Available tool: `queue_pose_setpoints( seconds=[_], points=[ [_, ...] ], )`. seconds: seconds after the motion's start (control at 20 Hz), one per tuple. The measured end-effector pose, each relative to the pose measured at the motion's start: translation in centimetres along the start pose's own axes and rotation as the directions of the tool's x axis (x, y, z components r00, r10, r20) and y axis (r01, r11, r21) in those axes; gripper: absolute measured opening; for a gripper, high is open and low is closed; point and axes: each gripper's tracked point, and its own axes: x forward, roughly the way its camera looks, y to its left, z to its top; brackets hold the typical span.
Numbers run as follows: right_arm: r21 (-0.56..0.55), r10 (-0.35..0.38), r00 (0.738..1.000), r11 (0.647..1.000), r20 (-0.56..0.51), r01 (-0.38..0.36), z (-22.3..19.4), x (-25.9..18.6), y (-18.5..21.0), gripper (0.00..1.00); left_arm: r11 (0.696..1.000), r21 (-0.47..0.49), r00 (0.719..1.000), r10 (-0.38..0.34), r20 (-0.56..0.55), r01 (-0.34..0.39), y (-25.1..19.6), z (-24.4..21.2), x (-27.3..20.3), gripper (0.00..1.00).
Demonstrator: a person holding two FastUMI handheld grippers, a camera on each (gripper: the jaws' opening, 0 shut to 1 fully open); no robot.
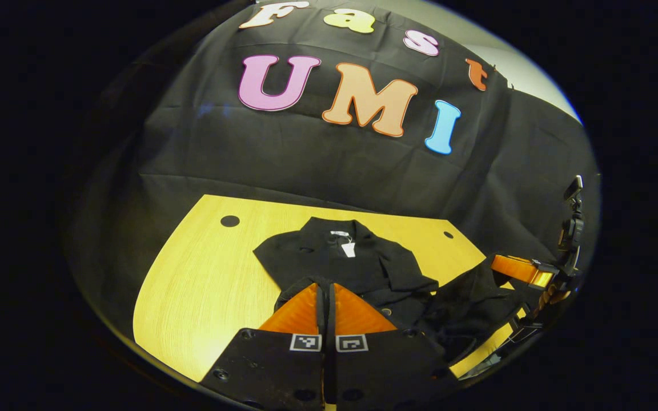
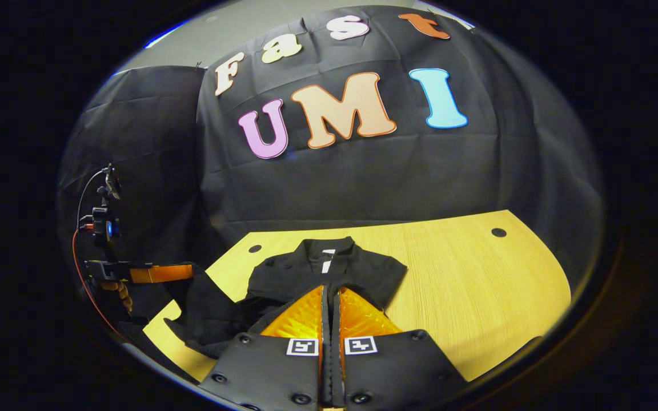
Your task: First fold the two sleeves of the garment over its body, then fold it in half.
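A black garment (image 1: 357, 262) lies on the yellow wooden table (image 1: 203, 285), collar and white tag (image 1: 349, 249) at the far side. My left gripper (image 1: 325, 285) is shut, with a fold of the garment's near edge pinched at its tips. To the right in that view, the right gripper (image 1: 520, 269) holds another part of the near edge raised off the table. In the right gripper view the right gripper (image 2: 329, 288) is shut on black cloth of the garment (image 2: 306, 274). The left gripper (image 2: 160, 273) shows at the left there, with cloth hanging from it.
The table has round cable holes (image 1: 229, 221) near its far corners. Black cloth walls the booth behind and beside the table. A hand (image 2: 120, 294) and a cabled camera mount (image 2: 100, 222) show at the left of the right gripper view. Bare tabletop (image 2: 477, 285) stretches right of the garment.
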Motion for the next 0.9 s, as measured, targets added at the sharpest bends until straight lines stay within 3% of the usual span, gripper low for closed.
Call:
queue_pose_setpoints(
  seconds=[0.15, 0.2, 0.45, 0.5, 0.75, 0.9],
  points=[
    [0.005, -0.009, 1.000, 1.000, 0.019, 0.009, 1.6, 1.2, -0.2, 0.06, 1.000, 0.004, 1.000, 0.002, 0.025, -0.002, 0.7, 1.7, 1.4, 0.00],
    [0.006, -0.013, 1.000, 1.000, 0.025, 0.012, 2.2, 1.7, -0.2, 0.02, 1.000, 0.004, 1.000, 0.004, 0.030, -0.004, 1.0, 2.1, 1.8, 0.00],
    [0.018, -0.028, 0.998, 0.999, 0.053, 0.027, 4.7, 3.6, -0.9, 0.02, 1.000, -0.003, 0.999, 0.027, 0.035, -0.027, 2.9, 3.5, 4.0, 0.00],
    [0.022, -0.031, 0.998, 0.999, 0.056, 0.030, 5.0, 4.2, -1.1, 0.06, 0.999, -0.005, 0.999, 0.034, 0.034, -0.033, 3.3, 3.6, 4.5, 0.00],
    [0.053, -0.060, 0.995, 0.997, 0.073, 0.057, 6.8, 6.6, -2.5, 0.02, 0.998, -0.033, 0.994, 0.057, 0.092, -0.054, 4.8, 5.7, 6.9, 0.00],
    [0.072, -0.091, 0.993, 0.994, 0.072, 0.085, 7.5, 8.3, -3.9, 0.03, 0.998, -0.004, 0.995, 0.067, 0.079, -0.067, 5.6, 5.9, 8.8, 0.00]
  ],
)
